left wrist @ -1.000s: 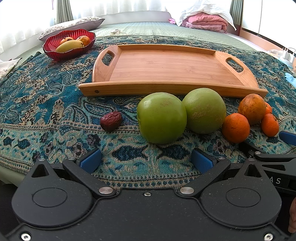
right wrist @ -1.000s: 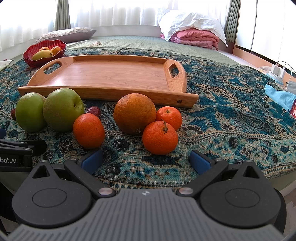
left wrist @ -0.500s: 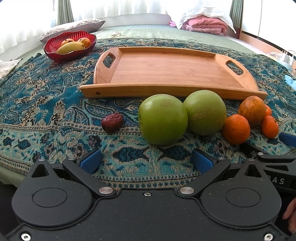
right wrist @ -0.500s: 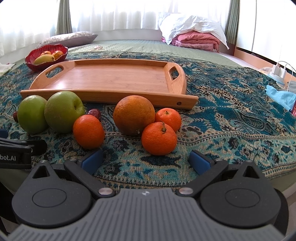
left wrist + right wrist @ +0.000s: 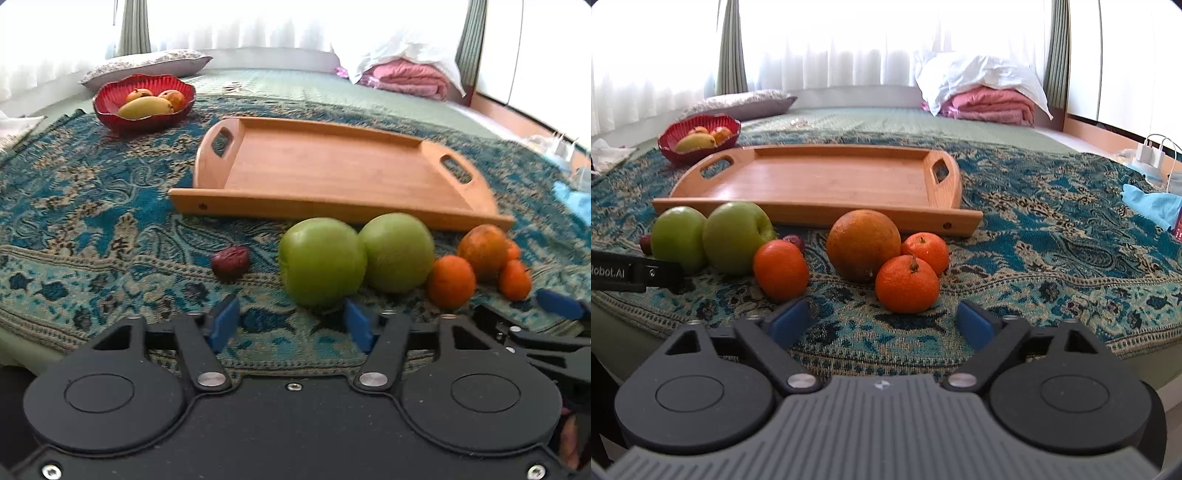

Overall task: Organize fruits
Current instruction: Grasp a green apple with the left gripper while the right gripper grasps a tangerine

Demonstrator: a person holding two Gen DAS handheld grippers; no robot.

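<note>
Two green apples lie side by side on the patterned cloth in front of an empty wooden tray. A dark red date sits left of them. To the right are a large orange and three tangerines. My left gripper hovers just short of the near apple, its jaws closing with nothing between them. My right gripper sits just before the front tangerine, jaws also closing on nothing.
A red bowl with a mango and other fruit stands at the back left. Pillows and folded bedding lie at the back. A blue cloth and a charger sit at the right. The cloth's front edge is right below the grippers.
Both grippers' jaws have narrowed, the left far more than the right. Both views have tilted slightly upward, so the fruit sits lower in frame.
</note>
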